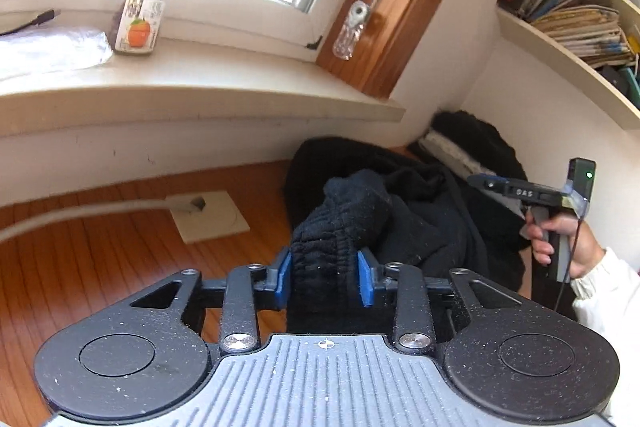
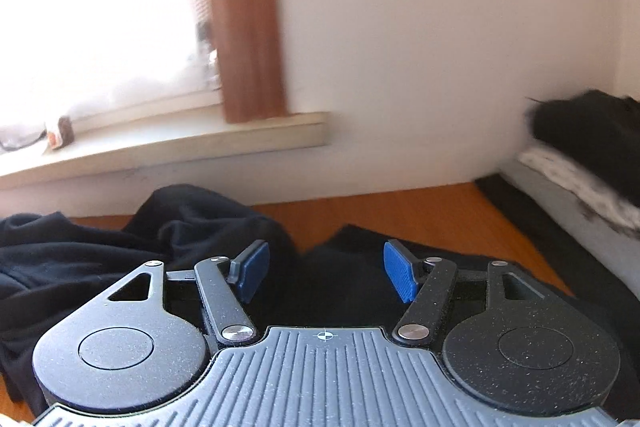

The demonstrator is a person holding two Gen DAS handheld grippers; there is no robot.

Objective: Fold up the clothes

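Note:
A black garment (image 1: 340, 227) lies crumpled on the wooden floor (image 1: 100, 247). A ribbed bunch of it stands up between the blue pads (image 1: 283, 277) of my left gripper (image 1: 325, 277), which is shut on it. In the right wrist view the same dark cloth (image 2: 200, 235) spreads under and in front of my right gripper (image 2: 326, 275). Its blue pads (image 2: 400, 277) stand wide apart with nothing pinched between them. The left wrist view also shows the right gripper (image 1: 484, 183) side-on above the garment's far right, held by a hand (image 1: 560, 239) in a white sleeve.
A windowsill (image 1: 200, 87) with a small bottle (image 1: 138, 27) runs along the back wall. A folded pile of dark and pale clothes (image 2: 580, 155) sits in the right corner. A white floor plate (image 1: 208, 215) lies at the left, and bookshelves (image 1: 580, 7) hang at the upper right.

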